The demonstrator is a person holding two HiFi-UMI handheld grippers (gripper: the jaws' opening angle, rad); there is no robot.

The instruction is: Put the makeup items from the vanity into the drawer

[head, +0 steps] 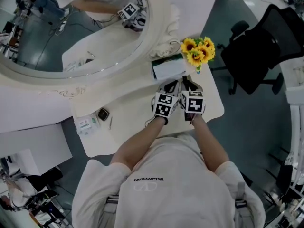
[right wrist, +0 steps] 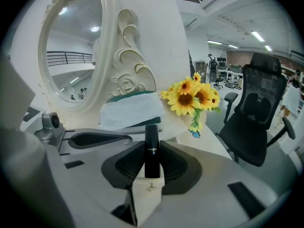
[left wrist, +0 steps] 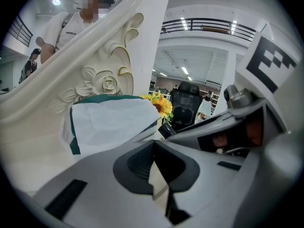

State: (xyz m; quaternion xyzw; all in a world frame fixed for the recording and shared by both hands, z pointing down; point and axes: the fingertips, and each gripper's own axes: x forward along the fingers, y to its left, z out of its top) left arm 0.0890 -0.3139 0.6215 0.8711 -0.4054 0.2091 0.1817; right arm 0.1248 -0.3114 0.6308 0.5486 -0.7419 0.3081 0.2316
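My right gripper point(right wrist: 152, 161) is shut on a black lipstick point(right wrist: 151, 148) with a cream base that carries a small gold emblem; it stands upright between the pads. In the head view both grippers sit side by side over the cream vanity top point(head: 133, 113), right gripper point(head: 188, 83) just right of the left gripper point(head: 172, 86). The left gripper point(left wrist: 153, 148) has its pads touching with nothing between them. At the vanity's left end lie a small dark compact point(head: 103, 114), a white packet with green print point(head: 85, 125) and a thin stick point(head: 110, 122). No drawer shows.
A tissue box point(head: 168, 69) with a green edge stands just beyond the grippers, below the ornate oval mirror point(head: 71, 27). A bunch of sunflowers point(head: 198, 51) sits at the back right corner. A black office chair point(head: 259, 49) stands right of the vanity.
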